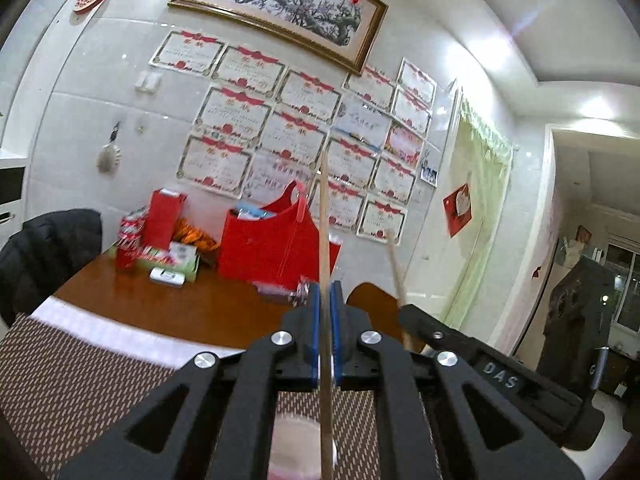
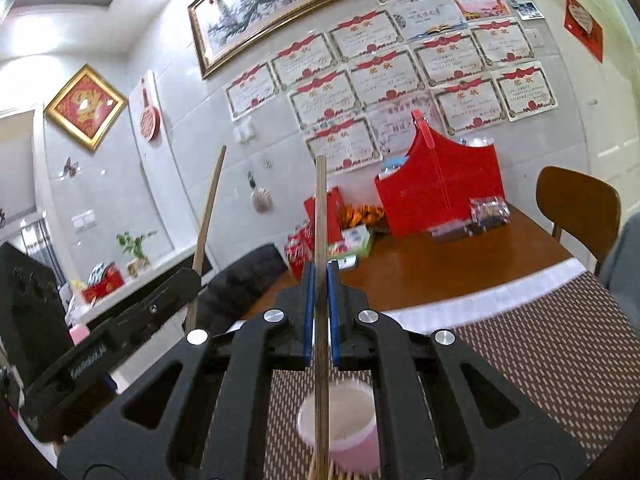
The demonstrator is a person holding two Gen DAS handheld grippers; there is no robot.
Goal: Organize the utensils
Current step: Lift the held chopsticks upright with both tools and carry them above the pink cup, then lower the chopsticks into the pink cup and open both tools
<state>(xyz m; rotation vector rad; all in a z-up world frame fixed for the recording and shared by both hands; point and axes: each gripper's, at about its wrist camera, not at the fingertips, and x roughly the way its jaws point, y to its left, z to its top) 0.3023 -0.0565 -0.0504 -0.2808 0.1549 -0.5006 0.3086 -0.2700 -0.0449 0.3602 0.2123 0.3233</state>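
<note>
My left gripper (image 1: pixel 327 292) is shut on a pale wooden chopstick (image 1: pixel 325 240) held upright above a pink cup (image 1: pixel 298 452) on the woven placemat (image 1: pixel 80 392). My right gripper (image 2: pixel 319 274) is shut on a darker wooden chopstick (image 2: pixel 320 220), also upright, its lower end over the pink cup (image 2: pixel 340 424). Several more chopsticks (image 2: pixel 320 472) lie in front of the cup. In the left wrist view the right gripper's body (image 1: pixel 480 368) and its chopstick (image 1: pixel 396 264) show at the right. In the right wrist view the left gripper's body (image 2: pixel 108 344) and its chopstick (image 2: pixel 206 228) show at the left.
A wooden table (image 2: pixel 440 268) holds a red bag (image 2: pixel 440 184), red cans and boxes (image 1: pixel 132 240), and a tissue pack (image 1: pixel 176 260) near the wall. A dark jacket (image 1: pixel 44 256) hangs on a chair at the left. A wooden chair (image 2: pixel 576 204) stands at the right.
</note>
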